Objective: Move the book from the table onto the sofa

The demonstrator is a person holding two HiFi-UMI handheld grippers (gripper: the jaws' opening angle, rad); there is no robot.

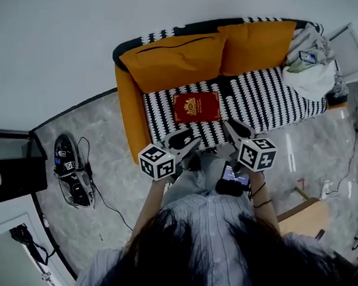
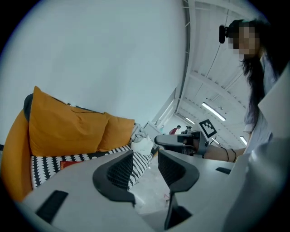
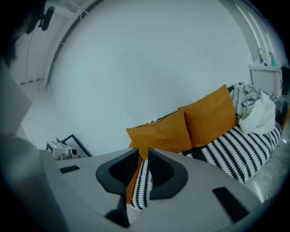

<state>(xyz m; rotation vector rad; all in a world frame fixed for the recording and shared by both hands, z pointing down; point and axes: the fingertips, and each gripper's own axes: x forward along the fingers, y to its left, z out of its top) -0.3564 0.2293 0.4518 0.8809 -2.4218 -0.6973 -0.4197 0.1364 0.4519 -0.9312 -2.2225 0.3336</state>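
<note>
The red book point(image 1: 196, 107) with a gold emblem lies flat on the black-and-white patterned seat of the sofa point(image 1: 274, 101), in front of the orange cushions point(image 1: 178, 59). In the left gripper view only a red sliver of the book point(image 2: 68, 164) shows. My left gripper point(image 1: 185, 142) point(image 2: 145, 156) hangs above the sofa's front edge, open and empty. My right gripper point(image 1: 235, 131) point(image 3: 143, 154) is beside it, with its jaws a narrow gap apart and nothing between them. The right gripper point(image 2: 181, 141) also shows in the left gripper view. Both sit short of the book and do not touch it.
A heap of clothes and a white bag point(image 1: 309, 73) fills the sofa's right end. A black cabinet point(image 1: 8, 171) stands at the left, with a device and cables point(image 1: 70, 169) on the floor beside it. A wooden piece point(image 1: 305, 216) is at lower right.
</note>
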